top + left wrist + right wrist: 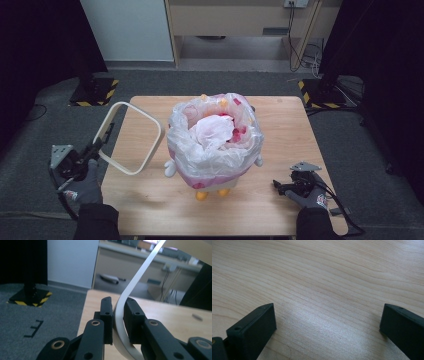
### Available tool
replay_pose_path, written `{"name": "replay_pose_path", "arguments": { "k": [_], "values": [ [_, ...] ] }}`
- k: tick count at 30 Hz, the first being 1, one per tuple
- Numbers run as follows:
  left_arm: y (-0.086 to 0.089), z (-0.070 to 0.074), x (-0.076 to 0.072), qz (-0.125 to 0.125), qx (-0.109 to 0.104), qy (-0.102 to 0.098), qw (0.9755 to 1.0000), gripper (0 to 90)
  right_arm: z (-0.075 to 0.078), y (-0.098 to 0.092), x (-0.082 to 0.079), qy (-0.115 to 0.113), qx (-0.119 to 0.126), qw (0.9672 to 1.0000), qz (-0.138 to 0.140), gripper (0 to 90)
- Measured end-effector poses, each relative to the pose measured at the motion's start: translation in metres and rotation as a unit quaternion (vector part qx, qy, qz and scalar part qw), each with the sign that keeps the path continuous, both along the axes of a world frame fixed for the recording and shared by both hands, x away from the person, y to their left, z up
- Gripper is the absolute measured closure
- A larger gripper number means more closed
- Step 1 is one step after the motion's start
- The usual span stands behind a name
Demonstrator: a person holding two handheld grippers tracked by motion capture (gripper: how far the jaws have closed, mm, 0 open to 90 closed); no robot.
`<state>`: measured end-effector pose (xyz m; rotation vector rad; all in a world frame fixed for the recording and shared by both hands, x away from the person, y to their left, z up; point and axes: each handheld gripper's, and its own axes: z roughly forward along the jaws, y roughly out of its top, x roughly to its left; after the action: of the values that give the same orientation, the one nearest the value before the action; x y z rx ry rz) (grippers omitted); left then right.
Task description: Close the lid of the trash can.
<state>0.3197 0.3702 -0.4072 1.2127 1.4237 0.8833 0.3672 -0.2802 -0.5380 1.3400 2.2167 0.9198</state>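
left gripper point(98, 145) clamped on cream bin ring point(131, 137), off bin, over table's point(280, 150) left edge | bagged bin point(215, 142) mid-table, liner unsecured | right gripper point(280, 187) wide, empty, near-right corner | ring-to-bin refit judged pending

- The wooden desk point(150, 200) has a light grain and stands on grey carpet point(30, 150).
- Two black stand bases with yellow-and-black hazard stripes sit on the floor beyond the desk, one at the far left point(94, 91) and one at the far right point(325, 93).
- A white panel point(127, 30) stands against the back, beside a pale wooden cabinet point(240, 20).
- Dark cables point(300, 50) hang down near the cabinet's right end.
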Motion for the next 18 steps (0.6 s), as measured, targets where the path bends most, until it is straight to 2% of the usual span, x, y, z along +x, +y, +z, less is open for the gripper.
{"name": "replay_pose_path", "arguments": {
  "k": [4, 8, 13, 18],
  "values": [
    [0.009, 0.015, -0.012, 0.007, -0.015, -0.033, 0.9993, 77.5, 0.000, 0.000, 0.000, 0.001, 0.001, 1.0000, -0.002, 0.7],
    [0.010, 0.031, -0.023, 0.005, -0.025, -0.060, 0.9978, 77.7, 0.000, 0.000, 0.000, 0.001, 0.001, 1.0000, -0.001, 0.7],
    [0.001, 0.053, -0.033, -0.009, -0.020, -0.096, 0.9951, 77.8, 0.000, 0.000, 0.000, 0.001, 0.001, 1.0000, -0.001, 0.7],
    [-0.010, 0.071, -0.034, -0.036, -0.009, -0.115, 0.9927, 78.0, 0.000, 0.000, 0.000, 0.001, 0.000, 1.0000, 0.001, 0.7]
  ]
}}
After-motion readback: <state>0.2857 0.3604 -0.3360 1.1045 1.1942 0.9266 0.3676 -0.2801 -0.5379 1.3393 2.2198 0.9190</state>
